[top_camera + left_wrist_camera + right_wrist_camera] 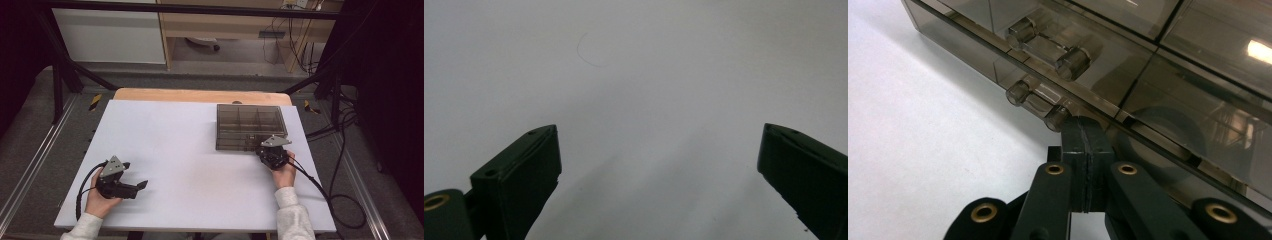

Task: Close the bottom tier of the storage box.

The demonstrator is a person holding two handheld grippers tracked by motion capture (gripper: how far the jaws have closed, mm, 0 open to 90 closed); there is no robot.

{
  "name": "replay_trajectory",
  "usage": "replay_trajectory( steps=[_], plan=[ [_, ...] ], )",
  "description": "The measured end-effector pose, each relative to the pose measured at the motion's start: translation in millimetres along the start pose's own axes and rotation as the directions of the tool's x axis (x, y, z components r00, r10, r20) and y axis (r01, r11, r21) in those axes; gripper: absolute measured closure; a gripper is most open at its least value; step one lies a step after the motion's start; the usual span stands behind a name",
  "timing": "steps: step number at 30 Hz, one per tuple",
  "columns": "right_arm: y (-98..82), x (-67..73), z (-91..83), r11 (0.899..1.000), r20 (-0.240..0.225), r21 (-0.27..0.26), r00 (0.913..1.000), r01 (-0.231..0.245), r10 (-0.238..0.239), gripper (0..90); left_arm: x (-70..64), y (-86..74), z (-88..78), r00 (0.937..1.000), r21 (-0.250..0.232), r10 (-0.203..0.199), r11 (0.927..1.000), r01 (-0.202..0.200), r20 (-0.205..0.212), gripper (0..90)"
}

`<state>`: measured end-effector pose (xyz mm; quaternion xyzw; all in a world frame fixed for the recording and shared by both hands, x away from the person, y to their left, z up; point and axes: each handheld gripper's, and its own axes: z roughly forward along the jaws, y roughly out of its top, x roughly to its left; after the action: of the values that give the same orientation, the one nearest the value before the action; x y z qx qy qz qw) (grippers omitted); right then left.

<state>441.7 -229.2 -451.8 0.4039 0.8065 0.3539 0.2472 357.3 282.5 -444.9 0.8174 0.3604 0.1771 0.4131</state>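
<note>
The smoky transparent plastic compartment box (251, 127) sits closed at the far right of the white table (175, 160). The right claw (1086, 134) (jaws pressed together, nothing between them) touches the box's front edge beside a latch (1038, 102). The left claw (659, 150) gapes wide over bare table.

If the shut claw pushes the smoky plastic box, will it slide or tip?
The box is low, wide and flat, so it would probably slide on the smooth white table rather than tip. It looks like rigid, thin plastic, likely light. The right claw touches its front edge.
</note>
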Motion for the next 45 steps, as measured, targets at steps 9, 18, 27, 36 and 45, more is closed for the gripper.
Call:
replay_trajectory(
  steps=[9,18,27,36,45],
  plan=[
    [0.7,-0.7,2.3,1.0,0.0,0.001,1.0,0.004,-0.004,90.0,0.0,-0.1,0.2,1.0,0.001,0.001,1.0,-0.001,0.0,3.6],
    [0.2,0.5,0.5,1.0,0.004,0.001,0.9999,0.014,-0.014,90.0,0.2,0.0,-0.6,1.0,-0.001,0.0,1.0,0.0,0.0,3.6],
    [-1.0,7.5,-17.0,1.0,-0.038,-0.015,0.9993,-0.001,0.0,80.1,-0.6,0.3,-0.2,1.0,-0.001,0.001,1.0,-0.001,0.0,3.5],
    [-1.9,14.4,-37.3,0.998,-0.082,-0.052,0.9958,-0.045,0.04,53.6,-0.6,0.5,-0.8,1.0,-0.005,0.002,1.0,-0.002,-0.001,3.5],
    [-4.4,19.2,-48.1,0.993,-0.105,-0.076,0.9907,-0.095,0.087,14.1,-0.4,0.4,-0.9,1.0,-0.006,0.0,1.0,0.0,0.001,3.5]
  ],
)
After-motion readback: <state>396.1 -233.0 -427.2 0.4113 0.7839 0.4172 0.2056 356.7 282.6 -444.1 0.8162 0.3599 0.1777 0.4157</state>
